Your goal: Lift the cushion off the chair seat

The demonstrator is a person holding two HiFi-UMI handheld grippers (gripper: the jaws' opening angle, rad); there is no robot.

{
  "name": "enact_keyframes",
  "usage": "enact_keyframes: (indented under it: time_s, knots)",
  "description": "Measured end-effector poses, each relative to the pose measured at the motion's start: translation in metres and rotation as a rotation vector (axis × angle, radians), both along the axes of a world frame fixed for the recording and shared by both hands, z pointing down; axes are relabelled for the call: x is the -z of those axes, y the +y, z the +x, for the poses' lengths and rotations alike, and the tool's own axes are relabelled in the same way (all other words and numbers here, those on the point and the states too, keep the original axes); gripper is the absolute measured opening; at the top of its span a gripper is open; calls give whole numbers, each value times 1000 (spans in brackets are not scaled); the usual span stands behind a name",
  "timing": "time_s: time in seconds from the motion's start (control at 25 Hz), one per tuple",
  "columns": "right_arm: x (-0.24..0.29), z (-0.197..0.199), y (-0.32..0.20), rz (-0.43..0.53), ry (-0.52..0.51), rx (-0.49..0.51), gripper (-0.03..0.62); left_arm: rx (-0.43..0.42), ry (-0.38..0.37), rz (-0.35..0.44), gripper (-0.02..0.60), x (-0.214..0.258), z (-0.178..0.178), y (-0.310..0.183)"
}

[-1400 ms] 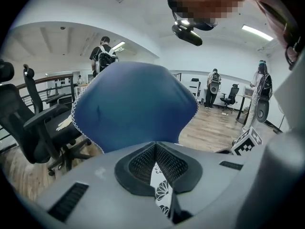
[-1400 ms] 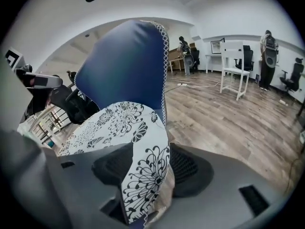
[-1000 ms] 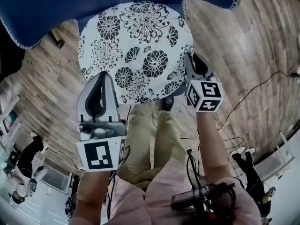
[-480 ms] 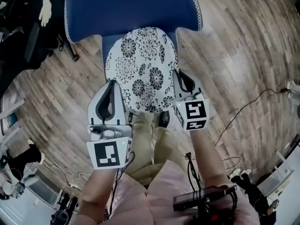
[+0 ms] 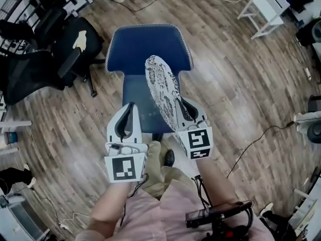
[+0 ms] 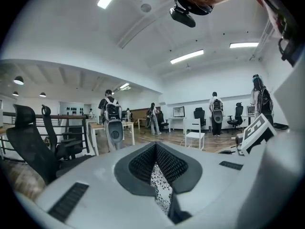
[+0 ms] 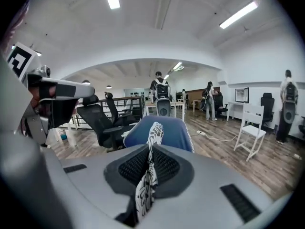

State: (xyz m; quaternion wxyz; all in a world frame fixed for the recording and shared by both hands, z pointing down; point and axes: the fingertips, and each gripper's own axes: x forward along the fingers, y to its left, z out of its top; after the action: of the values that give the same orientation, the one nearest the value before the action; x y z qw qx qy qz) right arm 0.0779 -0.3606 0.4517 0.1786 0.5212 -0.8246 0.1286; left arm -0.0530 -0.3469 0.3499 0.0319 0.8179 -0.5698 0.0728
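Right gripper (image 5: 184, 108): jaws were clamped on the near edge of the cushion (image 5: 163, 92).
Cushion: stood on edge, running ahead of and above the right gripper's tips, over the seat (image 5: 136, 102) of the blue chair (image 5: 145, 44). Contact between its far edge and the chair was not resolvable.
Left gripper (image 5: 130, 109): tips were together. The cushion lay to its right, with bare seat between.
Right gripper view only: fabric was pinched thin between the pads and rose past the tips against the chair back.
Left gripper view only: floral print filled the slot behind the closed tips, with none beyond them. The chair was not seen.
Head view only: showed the gap between left gripper and cushion.
Versus 0.5 s earlier: the cushion had faced up as a broad oval flanked by both grippers. It was now a narrow sliver beside the right gripper alone.
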Motion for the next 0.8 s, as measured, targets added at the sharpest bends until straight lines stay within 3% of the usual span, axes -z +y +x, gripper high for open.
enact_keyframes:
  time_s: [0.16, 0.52, 0.8]
  knots:
    - [71, 8, 9, 112, -15, -11, 20, 15, 43, 73, 11, 54, 9, 15]
    - [216, 21, 32, 338, -7, -16, 21, 1, 41, 278, 11, 161, 22, 41]
    - [264, 18, 52, 433, 26, -10, 21, -11, 72, 346, 11, 210, 24, 57]
